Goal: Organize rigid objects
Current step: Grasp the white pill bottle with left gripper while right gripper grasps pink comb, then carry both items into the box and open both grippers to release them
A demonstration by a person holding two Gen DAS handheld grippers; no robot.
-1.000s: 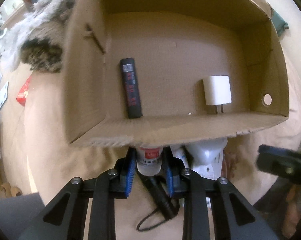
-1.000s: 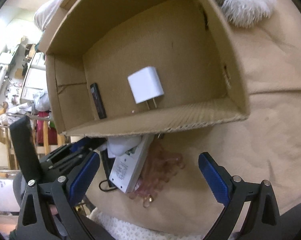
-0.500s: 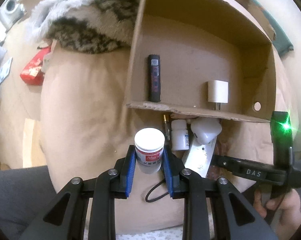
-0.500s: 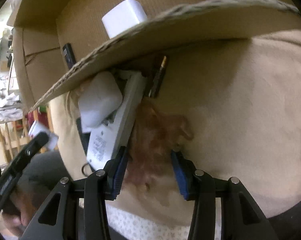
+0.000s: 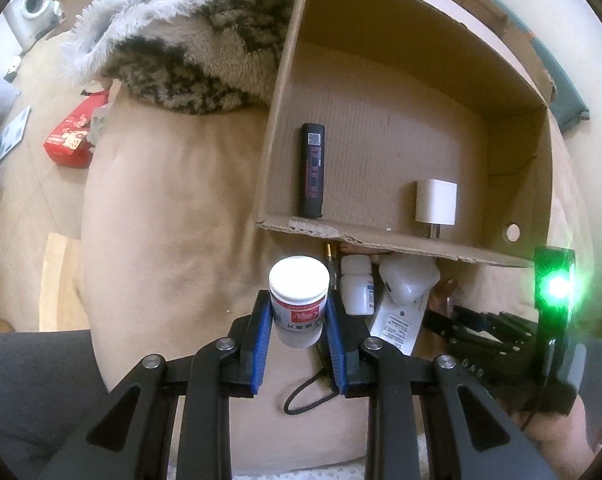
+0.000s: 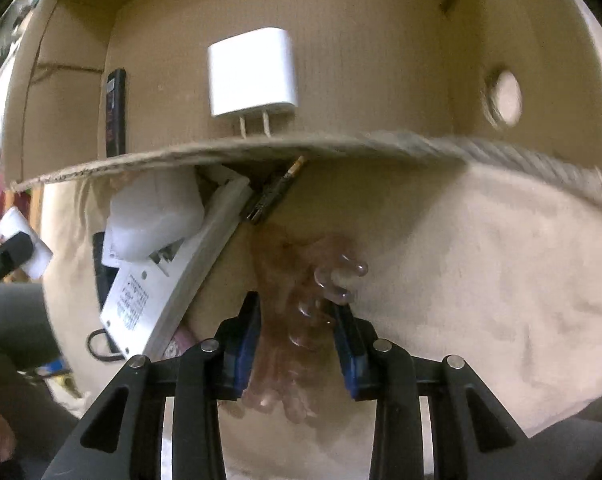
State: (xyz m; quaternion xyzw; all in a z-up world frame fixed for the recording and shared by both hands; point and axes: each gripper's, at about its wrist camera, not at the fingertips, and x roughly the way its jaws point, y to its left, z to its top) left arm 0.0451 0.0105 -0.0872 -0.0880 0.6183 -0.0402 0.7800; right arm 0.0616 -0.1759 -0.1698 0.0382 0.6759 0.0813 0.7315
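My left gripper [image 5: 298,322] is shut on a small white-capped bottle [image 5: 299,304] with a red label, held above the beige cushion in front of the cardboard box [image 5: 381,240]. My right gripper [image 6: 297,340] is shut on a translucent pink hair claw clip [image 6: 301,300] lying on the cushion below the box's front wall. Inside the box lie a black lighter [image 5: 312,170] and a white charger plug [image 5: 436,202]; both also show in the right wrist view, the lighter [image 6: 115,112] left of the plug [image 6: 253,76].
Under the box's front edge lie a second white bottle [image 5: 356,288], a white adapter [image 5: 409,282] on a white power strip [image 5: 397,326], a battery [image 6: 273,194] and a black cable [image 5: 305,396]. A furry blanket [image 5: 181,52] lies at the back left, a red packet [image 5: 71,140] left.
My left gripper has pulled back and lifted the bottle clear of the box's front wall. My right gripper moved in low and closed from wide open onto the pink clip.
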